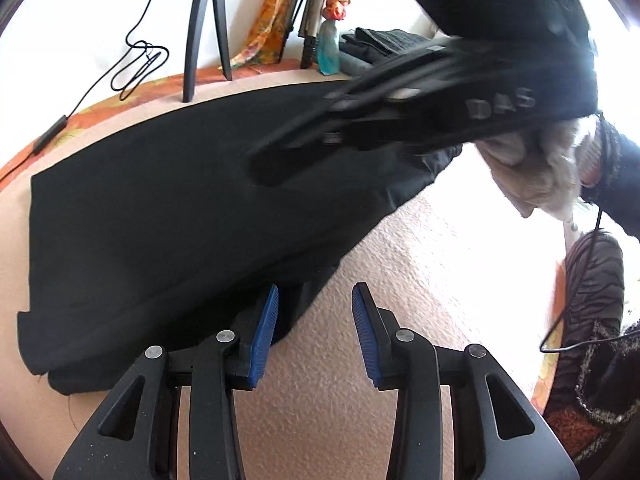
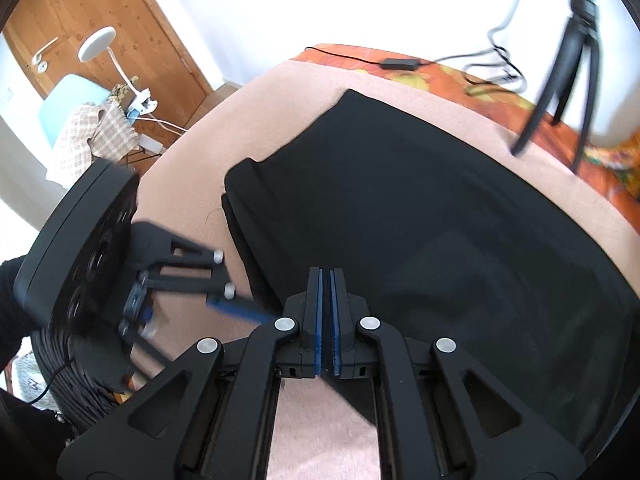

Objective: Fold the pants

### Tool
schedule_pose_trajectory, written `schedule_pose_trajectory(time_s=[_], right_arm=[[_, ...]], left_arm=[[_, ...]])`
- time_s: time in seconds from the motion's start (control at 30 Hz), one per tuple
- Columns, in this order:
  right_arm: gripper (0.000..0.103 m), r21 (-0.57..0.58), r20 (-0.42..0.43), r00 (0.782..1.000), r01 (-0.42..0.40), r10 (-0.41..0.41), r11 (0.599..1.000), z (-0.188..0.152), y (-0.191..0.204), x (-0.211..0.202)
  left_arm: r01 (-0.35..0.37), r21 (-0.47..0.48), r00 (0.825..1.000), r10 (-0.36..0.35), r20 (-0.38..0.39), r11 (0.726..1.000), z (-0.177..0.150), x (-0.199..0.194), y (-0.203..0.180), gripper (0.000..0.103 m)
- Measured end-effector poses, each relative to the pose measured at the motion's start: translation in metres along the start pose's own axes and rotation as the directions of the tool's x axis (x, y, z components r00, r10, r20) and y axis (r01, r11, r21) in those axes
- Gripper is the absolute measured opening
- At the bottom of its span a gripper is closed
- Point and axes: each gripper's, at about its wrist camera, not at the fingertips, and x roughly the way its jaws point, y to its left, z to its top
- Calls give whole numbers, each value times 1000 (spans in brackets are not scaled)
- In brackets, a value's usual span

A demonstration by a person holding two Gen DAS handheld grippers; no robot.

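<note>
Black pants (image 1: pixel 168 208) lie folded in a long flat shape on a pink blanket (image 1: pixel 440 264); they also show in the right wrist view (image 2: pixel 420 200). My left gripper (image 1: pixel 316 316) is open with blue pads, at the near edge of the pants, holding nothing. It also shows at the left of the right wrist view (image 2: pixel 192 280), blurred. My right gripper (image 2: pixel 325 308) has its jaws closed together over the near edge of the pants; no cloth shows between the pads. In the left wrist view it hangs blurred above the pants (image 1: pixel 400 112).
A black tripod (image 1: pixel 204 32) and a cable (image 1: pixel 136 64) stand at the far edge of the bed. A stack of dark folded clothes (image 1: pixel 380 44) lies at the back. A chair with cloth (image 2: pixel 80 128), a lamp and a wooden door are beyond the bed.
</note>
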Motion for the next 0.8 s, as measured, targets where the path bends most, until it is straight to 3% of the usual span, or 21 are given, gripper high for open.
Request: schedule_pose_trajectory(time_s=[0.1, 0.17, 0.23, 0.37, 0.4, 0.47, 0.5, 0.6, 0.7, 0.8], right_arm=[[6, 42, 20, 999, -37, 36, 998, -23, -11, -19], [20, 29, 19, 998, -62, 61, 998, -41, -14, -28], [50, -7, 0, 999, -47, 47, 999, -57, -12, -31], [51, -97, -42, 998, 41, -46, 994, -68, -4, -16], [49, -112, -51, 998, 43, -49, 993, -68, -3, -12], [27, -143, -63, 996, 49, -59, 988, -66, -2, -3], [5, -150, -73, 995, 53, -64, 987, -64, -1, 1], [3, -141, -57, 997, 48, -57, 989, -56, -3, 0], [2, -122, -24, 993, 110, -113, 986, -47, -9, -7], [2, -108, -13, 998, 64, -65, 992, -43, -11, -15]], left_arm=[[-22, 11, 1000, 22, -14, 1000, 5, 11, -3, 38], [-19, 11, 1000, 19, -17, 1000, 9, 13, -3, 38], [-15, 22, 1000, 16, -14, 1000, 9, 12, -3, 38], [-21, 13, 1000, 21, -9, 1000, 6, 11, -3, 38], [-20, 7, 1000, 20, -8, 1000, 6, 11, -2, 38], [-28, 5, 1000, 28, -8, 1000, 8, 14, -3, 38], [-30, 7, 1000, 30, -10, 1000, 8, 14, -4, 38], [-22, 7, 1000, 22, -18, 1000, 7, 16, -5, 38], [-8, 34, 1000, 9, -20, 999, 7, 19, -13, 38], [-23, 61, 999, 25, -22, 998, 5, 17, -18, 38]])
